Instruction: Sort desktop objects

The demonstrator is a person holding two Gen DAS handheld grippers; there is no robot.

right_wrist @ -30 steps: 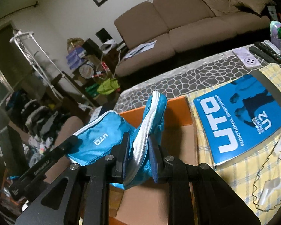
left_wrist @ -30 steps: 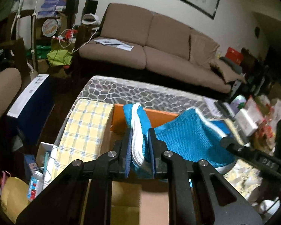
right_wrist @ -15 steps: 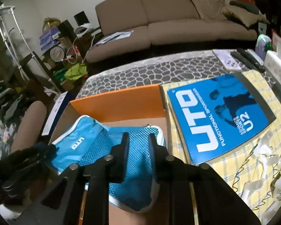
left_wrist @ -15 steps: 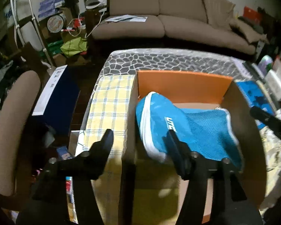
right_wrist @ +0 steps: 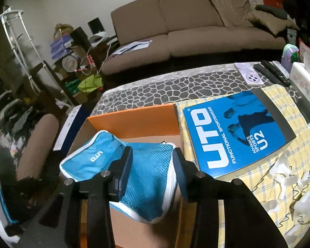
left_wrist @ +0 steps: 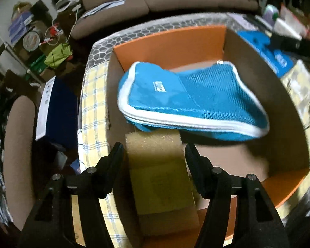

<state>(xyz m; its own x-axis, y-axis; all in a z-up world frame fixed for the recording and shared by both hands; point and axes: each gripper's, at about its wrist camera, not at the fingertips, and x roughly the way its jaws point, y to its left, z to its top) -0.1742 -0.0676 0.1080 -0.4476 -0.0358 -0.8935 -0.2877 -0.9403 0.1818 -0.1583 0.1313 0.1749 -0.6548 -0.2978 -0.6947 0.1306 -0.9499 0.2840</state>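
While right tongs [right_wrist: 152,165] are opening astride the pouch [right_wrist: 134,173] without pinching it, left tongs [left_wrist: 154,157] stand half open and empty above the box [left_wrist: 171,41] floor. Pouch now lying slack inside box, released from both grips of a second ago. Soft, light, floppy mesh: best gripped at the white piped edge. Beyond, on the tabletop [right_wrist: 155,86]: booklet [right_wrist: 237,132].

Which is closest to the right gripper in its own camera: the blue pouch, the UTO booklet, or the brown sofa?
1. Blue mesh pouch: in the box, between the opening jaws of the right gripper.
2. UTO booklet: right, on the checked cloth.
3. Brown sofa: far back, by the wall.
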